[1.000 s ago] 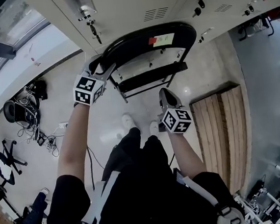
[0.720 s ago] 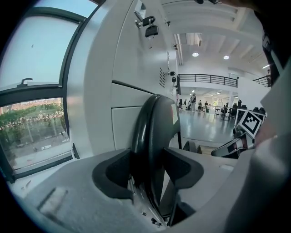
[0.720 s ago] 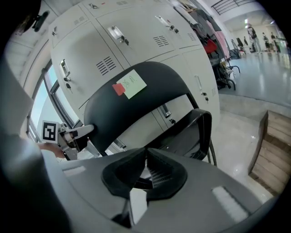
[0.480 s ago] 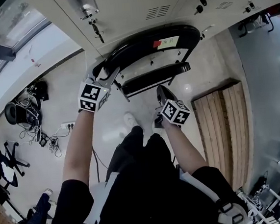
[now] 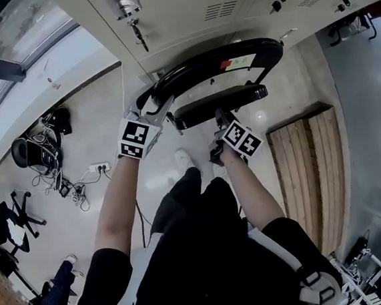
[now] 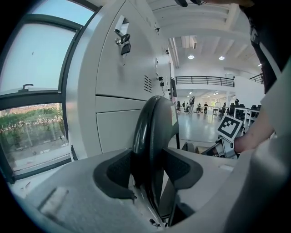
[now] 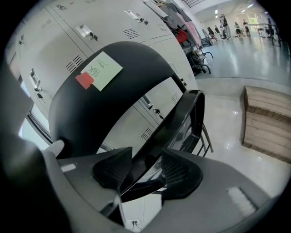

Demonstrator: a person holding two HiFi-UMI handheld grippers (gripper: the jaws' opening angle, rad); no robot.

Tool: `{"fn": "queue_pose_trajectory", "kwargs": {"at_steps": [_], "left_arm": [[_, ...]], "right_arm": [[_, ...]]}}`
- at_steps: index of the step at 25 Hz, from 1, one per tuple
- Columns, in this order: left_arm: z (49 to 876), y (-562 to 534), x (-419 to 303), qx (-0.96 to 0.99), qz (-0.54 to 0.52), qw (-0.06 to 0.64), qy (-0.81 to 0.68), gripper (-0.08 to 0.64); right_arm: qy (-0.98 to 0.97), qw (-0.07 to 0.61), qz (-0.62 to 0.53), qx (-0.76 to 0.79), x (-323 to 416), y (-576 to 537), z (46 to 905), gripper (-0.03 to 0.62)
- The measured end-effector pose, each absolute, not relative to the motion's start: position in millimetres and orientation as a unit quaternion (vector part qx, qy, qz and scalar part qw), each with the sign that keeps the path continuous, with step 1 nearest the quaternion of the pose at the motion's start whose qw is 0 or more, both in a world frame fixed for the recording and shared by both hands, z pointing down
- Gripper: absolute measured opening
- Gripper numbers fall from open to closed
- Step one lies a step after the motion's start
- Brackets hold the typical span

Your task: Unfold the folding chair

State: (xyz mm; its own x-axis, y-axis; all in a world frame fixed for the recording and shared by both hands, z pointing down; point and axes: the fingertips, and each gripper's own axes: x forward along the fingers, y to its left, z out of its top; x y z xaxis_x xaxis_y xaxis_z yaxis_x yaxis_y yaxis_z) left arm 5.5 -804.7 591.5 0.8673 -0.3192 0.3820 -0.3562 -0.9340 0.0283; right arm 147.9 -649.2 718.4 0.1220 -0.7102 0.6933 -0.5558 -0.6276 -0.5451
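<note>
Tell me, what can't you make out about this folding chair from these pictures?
Head view: the seat hides the chair's feet.
Right gripper view: writing on the note is too small and blurred to read.
Left gripper view: the backrest blocks the seat and frame.

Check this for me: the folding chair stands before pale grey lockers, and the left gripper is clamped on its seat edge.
One thing is wrong: the left gripper is clamped on the backrest rim, not the seat edge; the left gripper view shows it. The folding chair does stand before pale grey lockers.
</note>
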Motion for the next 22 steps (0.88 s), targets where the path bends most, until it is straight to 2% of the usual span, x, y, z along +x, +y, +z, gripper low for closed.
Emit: {"fn": "queue_pose_trajectory", "kwargs": {"at_steps": [3, 6, 11, 14, 17, 22], "left_arm": [[592, -799, 5, 0.966, 0.191, 0.047, -0.169, 0.202], [590, -794, 4, 0.967, 0.187, 0.043, -0.166, 0.202], [588, -785, 3, 0.969, 0.181, 0.051, -0.162, 0.201], [588, -784, 3, 0.969, 0.179, 0.052, -0.162, 0.201], [588, -783, 2, 0.968, 0.181, 0.052, -0.165, 0.201], [589, -779, 3, 0.967, 0.184, 0.065, -0.162, 0.201]], "right_arm": [[0.401, 0.089, -0.529, -0.743, 145, -645, 722, 0.296], [0.369, 0.109, -0.549, -0.742, 150, -640, 730, 0.319], [0.331, 0.128, -0.575, -0.737, 153, -644, 747, 0.318], [0.315, 0.115, -0.580, -0.742, 150, -653, 758, 0.314], [0.304, 0.105, -0.587, -0.743, 140, -662, 767, 0.297], [0.307, 0.136, -0.601, -0.725, 135, -668, 773, 0.248]]}}
